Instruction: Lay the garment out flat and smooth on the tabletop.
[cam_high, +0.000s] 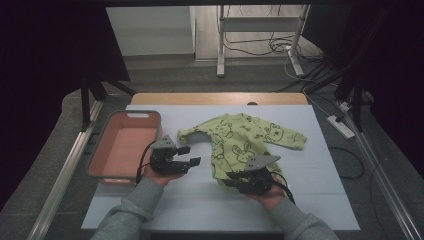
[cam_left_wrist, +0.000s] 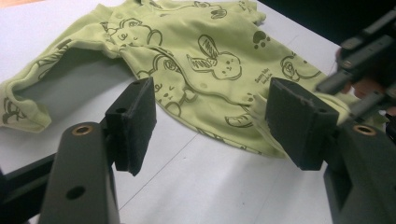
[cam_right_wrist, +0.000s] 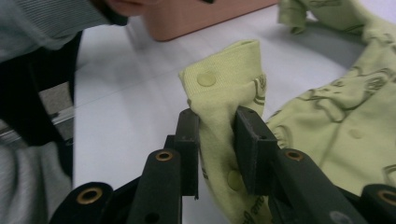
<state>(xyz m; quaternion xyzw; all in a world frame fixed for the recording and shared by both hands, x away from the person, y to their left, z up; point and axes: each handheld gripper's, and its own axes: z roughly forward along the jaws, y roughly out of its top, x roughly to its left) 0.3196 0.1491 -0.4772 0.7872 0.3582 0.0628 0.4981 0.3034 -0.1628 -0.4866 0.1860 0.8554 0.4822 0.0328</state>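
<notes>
bare pink bin (cam_high: 102, 162) beside romper (cam_high: 240, 140)

Left black two-jaw gripper (cam_high: 189, 156) rests low with jaws spread and empty; right black two-jaw gripper (cam_right_wrist: 217, 128) is clamped, both forearms in grey sleeves.

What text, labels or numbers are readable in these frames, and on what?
Small dark print on the green baby garment, right of the rabbit drawing in the left gripper view: two short lines, too small and blurred to read.
The garment's other marks are drawings (bears, rabbit, paw print), not text.
Pink bin: no label visible.
The gripper fingers clamping the garment's snap-button edge: no markings.
</notes>
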